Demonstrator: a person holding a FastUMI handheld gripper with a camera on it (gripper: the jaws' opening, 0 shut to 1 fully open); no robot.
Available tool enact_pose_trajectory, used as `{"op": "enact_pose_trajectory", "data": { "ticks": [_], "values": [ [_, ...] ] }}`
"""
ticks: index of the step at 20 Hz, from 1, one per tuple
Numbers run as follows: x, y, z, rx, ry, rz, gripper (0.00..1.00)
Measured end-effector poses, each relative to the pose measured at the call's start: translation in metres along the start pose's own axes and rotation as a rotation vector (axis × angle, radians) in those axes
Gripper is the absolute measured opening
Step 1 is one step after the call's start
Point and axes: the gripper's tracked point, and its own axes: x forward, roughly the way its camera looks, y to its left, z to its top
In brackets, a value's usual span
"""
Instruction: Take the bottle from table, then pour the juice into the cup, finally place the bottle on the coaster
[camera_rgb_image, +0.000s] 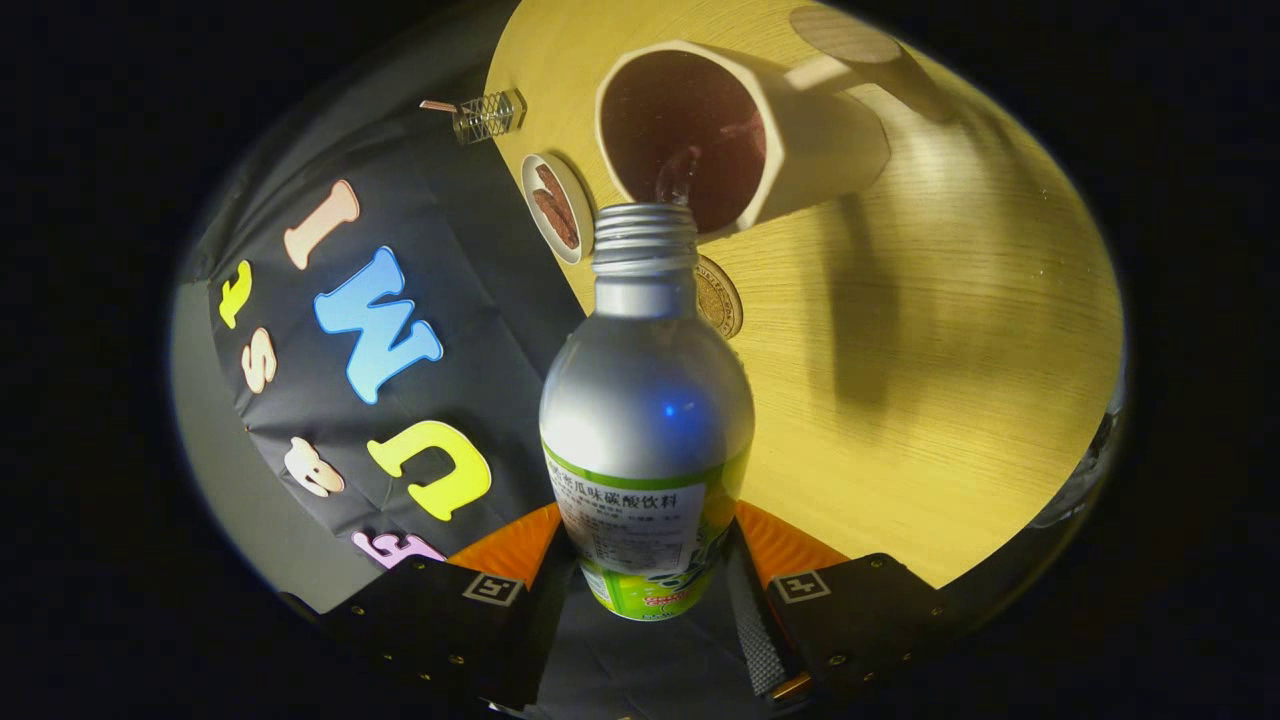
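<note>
Tongs (648, 570): clamped on the lower, labelled part of the bottle, one finger (510, 548) pressing on each side of it.
Bottle (647, 420): silver aluminium drink bottle with a green and white label, held between the fingers; its cap is off, the threaded neck points ahead, and the mouth sits right at the rim of the cup.
Juice (678, 178): a thin clear stream leaves the bottle mouth and enters the cup; dark liquid already lies inside.
Cup (800, 150): white faceted mug with a handle, standing on the surface just beyond the bottle mouth, its opening facing the camera.
Coaster (722, 297): round, patterned, golden-brown, lying flat on the surface just beside the bottle neck and near the base of the cup, partly hidden by the bottle.
Small dish (555, 207): white, round, holding brown pieces, close to the edge of the surface on the other side of the neck.
Clear box (488, 115): small, transparent, at the edge of the surface beyond the dish.
Surface (950, 380): light wood grain, with the shadow of the cup across it.
</note>
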Motion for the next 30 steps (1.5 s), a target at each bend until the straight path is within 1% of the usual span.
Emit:
{"op": "enact_pose_trajectory", "data": {
  "ticks": [5, 23, 30],
  "values": [
    [-0.002, 0.004, 0.000, 0.042, 0.006, -0.005, 0.75],
    [-0.012, 0.028, -0.004, 0.161, 0.036, 0.034, 0.75],
    [-0.012, 0.031, -0.004, 0.189, 0.042, 0.027, 0.75]
  ]
}}
